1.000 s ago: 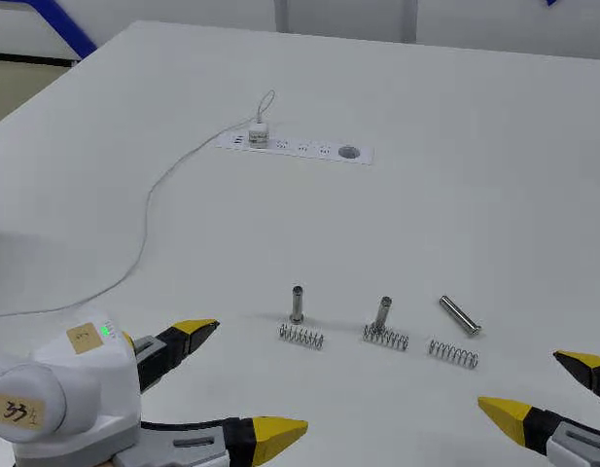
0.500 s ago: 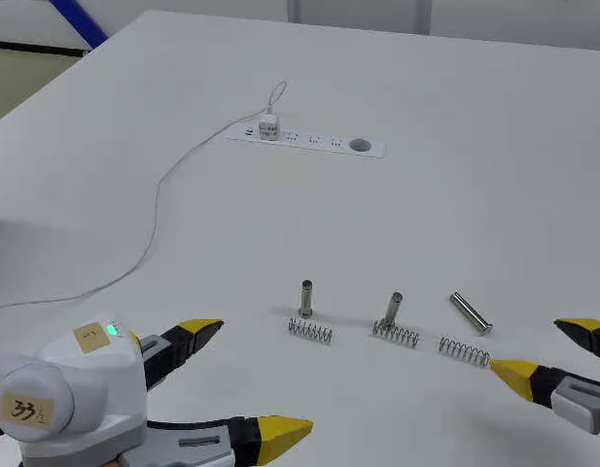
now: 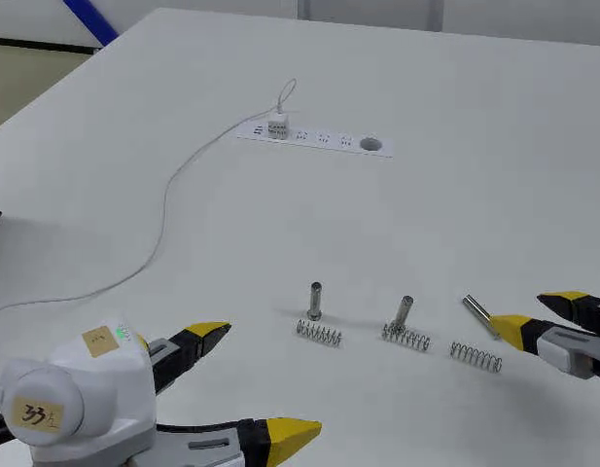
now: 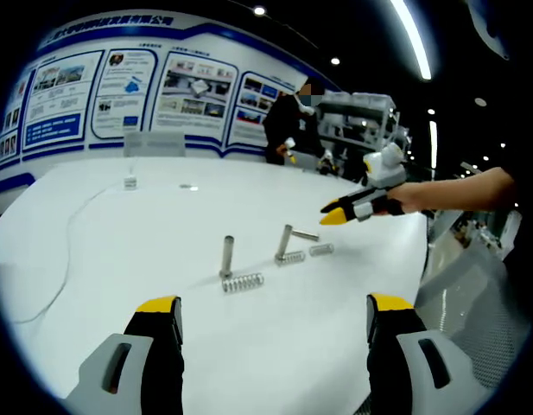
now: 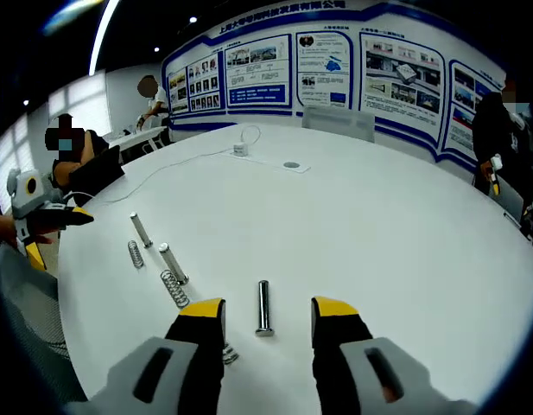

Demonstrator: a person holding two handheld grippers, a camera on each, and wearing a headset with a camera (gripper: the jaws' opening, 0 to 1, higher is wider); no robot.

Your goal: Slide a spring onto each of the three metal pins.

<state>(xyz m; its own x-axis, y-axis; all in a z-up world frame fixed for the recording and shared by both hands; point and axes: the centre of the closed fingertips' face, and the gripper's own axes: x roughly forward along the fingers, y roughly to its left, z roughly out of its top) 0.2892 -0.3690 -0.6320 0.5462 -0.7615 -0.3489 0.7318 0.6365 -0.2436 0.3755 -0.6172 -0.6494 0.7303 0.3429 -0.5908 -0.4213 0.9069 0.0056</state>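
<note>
- Since a second ago the right gripper [image 3: 533, 311] has come in from the near table edge. Its jaws are part open, one on each side of the lying pin [image 5: 263, 307], with a gap on both sides.
- The left gripper [image 3: 259, 379] hovers close to the person, jaws wide apart, holding nothing.
- The upright pin [image 3: 315, 300] stands on the white table [image 3: 455, 195]; the middle pin [image 3: 404, 311] leans.
- The first spring [image 3: 319, 334], second spring [image 3: 406, 338] and third spring [image 3: 476, 356] each lie flat just beside a pin, none on a pin.
</note>
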